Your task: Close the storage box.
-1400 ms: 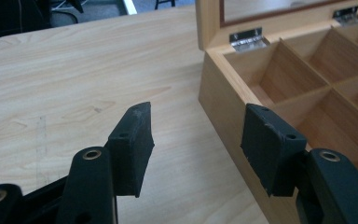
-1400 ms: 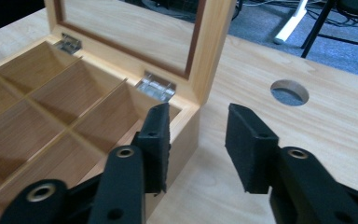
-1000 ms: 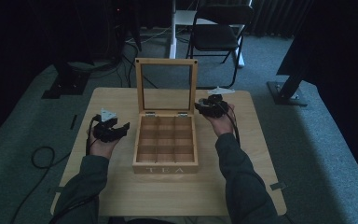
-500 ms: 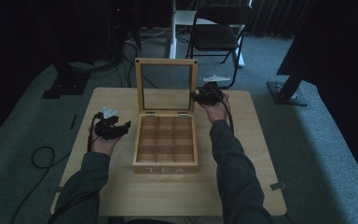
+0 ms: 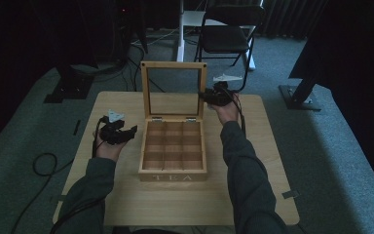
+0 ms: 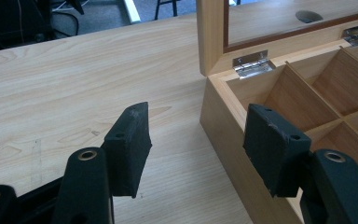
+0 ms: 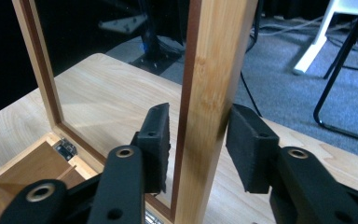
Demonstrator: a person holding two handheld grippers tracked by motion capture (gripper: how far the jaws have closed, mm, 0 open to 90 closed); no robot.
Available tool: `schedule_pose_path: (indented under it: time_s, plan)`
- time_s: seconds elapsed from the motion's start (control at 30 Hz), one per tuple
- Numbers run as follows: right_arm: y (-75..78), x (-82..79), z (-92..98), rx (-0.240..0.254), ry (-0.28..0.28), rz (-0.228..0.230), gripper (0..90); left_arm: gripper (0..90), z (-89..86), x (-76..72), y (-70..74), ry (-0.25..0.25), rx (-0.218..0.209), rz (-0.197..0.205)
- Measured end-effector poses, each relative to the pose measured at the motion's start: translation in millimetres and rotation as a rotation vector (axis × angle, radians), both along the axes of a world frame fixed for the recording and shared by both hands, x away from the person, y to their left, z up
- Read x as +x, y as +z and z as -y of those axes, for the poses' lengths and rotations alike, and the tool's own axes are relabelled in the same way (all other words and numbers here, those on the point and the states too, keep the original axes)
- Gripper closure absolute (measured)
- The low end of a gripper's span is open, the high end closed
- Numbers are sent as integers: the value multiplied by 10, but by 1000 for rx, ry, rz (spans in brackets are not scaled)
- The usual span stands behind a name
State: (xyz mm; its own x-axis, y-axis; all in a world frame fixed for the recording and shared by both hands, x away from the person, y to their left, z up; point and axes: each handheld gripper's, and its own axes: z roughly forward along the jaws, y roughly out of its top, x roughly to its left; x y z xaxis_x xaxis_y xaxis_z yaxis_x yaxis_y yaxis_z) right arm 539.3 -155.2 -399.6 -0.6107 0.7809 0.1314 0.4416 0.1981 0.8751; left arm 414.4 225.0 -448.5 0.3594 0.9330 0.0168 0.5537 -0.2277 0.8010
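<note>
A wooden tea box (image 5: 173, 175) with empty compartments stands mid-table, its glass lid (image 5: 174, 66) raised upright. My right gripper (image 5: 205, 96) is at the lid's right edge. In the right gripper view, the lid's side frame (image 7: 209, 70) stands between the jaws of the right gripper (image 7: 198, 140), which have just been closing. The right pad touches the wood and a thin gap shows at the left pad. My left gripper (image 5: 132, 130) hovers open left of the box with nothing in it. In its own view the left gripper (image 6: 200, 149) faces the box's left wall (image 6: 226, 140).
The wooden table (image 5: 272, 161) has bare room on both sides of the box. A small dark strip (image 5: 77, 126) lies near its left edge. Behind the table stand a folding chair (image 5: 229, 34) and a white post (image 5: 180, 29). A cable (image 5: 41, 163) lies on the floor at the left.
My right hand has moved from beside the box to the lid's right edge, and its jaws have closed in around the frame. The left gripper has stayed put.
</note>
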Motion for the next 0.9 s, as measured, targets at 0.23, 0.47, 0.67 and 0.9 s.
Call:
schedule_pose_path:
  time_s: [0.23,0.47,0.67,0.9]
  plan:
    - [14,-156,26,1,9,56,634,414,52,75,60,2,-7,9]
    - [61,-375,47,2,29,126,637,415,122,167,176,0,-34,29]
    - [124,-552,15,-29,47,173,639,485,201,191,291,-12,-67,57]
    - [124,-639,6,-52,51,185,639,634,262,176,399,-31,-75,82]
